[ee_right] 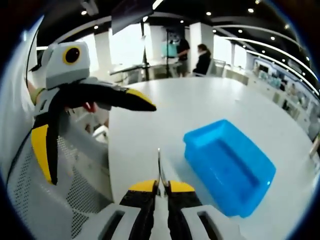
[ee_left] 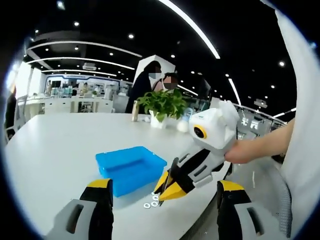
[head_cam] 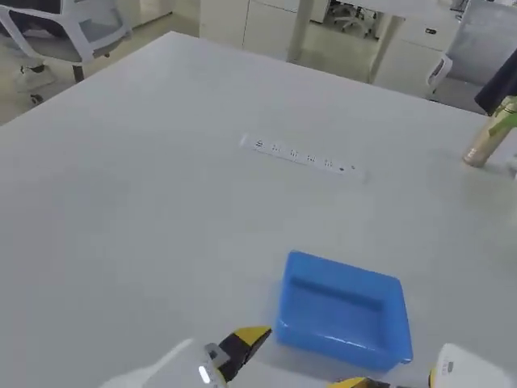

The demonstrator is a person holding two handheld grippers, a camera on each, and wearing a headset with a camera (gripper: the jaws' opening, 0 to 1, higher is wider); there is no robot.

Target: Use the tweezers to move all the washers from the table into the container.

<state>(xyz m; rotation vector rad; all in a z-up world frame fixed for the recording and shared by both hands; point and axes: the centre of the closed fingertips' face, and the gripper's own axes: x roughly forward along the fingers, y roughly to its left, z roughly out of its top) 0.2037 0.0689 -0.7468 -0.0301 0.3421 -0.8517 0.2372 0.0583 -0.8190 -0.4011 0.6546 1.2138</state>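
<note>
A blue container (head_cam: 343,311) (ee_left: 130,167) (ee_right: 230,167) stands near the table's front edge and looks empty. A few small washers (ee_left: 152,201) lie on the table just in front of it. My right gripper (ee_right: 160,192) (ee_left: 172,187) is shut on thin metal tweezers (ee_right: 159,167), whose tips point down close to the washers. My left gripper (ee_left: 165,205) is open with nothing between its fingers (ee_left: 97,210). It shows from the side as the left gripper (ee_right: 95,97) and at the lower edge as the left gripper (head_cam: 238,346).
A white power strip (head_cam: 303,155) lies mid-table and a gold bottle (head_cam: 489,133) stands at the far right. A potted plant (ee_left: 162,105) and people stand beyond the table. Office chairs (head_cam: 73,28) surround it.
</note>
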